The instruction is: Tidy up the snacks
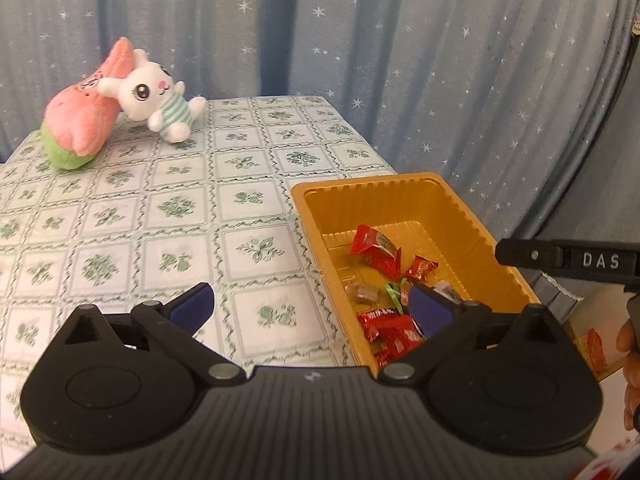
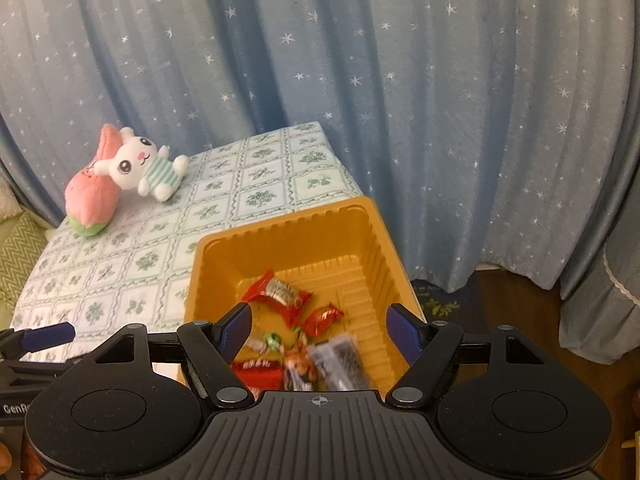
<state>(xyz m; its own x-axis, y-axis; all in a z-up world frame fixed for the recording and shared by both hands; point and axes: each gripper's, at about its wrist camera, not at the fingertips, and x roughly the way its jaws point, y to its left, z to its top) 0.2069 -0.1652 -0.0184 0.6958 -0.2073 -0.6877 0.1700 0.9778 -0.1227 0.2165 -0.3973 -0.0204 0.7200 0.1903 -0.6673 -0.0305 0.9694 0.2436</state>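
Observation:
A golden plastic tray (image 1: 460, 216) stands at the table's right edge and holds several wrapped snacks, mostly red packets (image 1: 376, 248). My left gripper (image 1: 312, 304) is open and empty, its right finger over the tray's near end. My right gripper (image 2: 320, 328) is open above the same tray (image 2: 372, 248). Between its fingers lie red packets (image 2: 280, 290), and a blurred dark packet (image 2: 340, 360) shows there; I cannot tell whether it is falling or lying. Part of the right gripper (image 1: 560, 260) shows at the left wrist view's right edge.
A pink plush (image 1: 80, 120) and a white bunny plush (image 1: 156, 96) lie at the table's far left corner. The table (image 1: 180, 208) has a green floral checked cloth. A blue starred curtain (image 1: 400, 60) hangs behind. Wooden floor (image 2: 520, 312) lies to the right.

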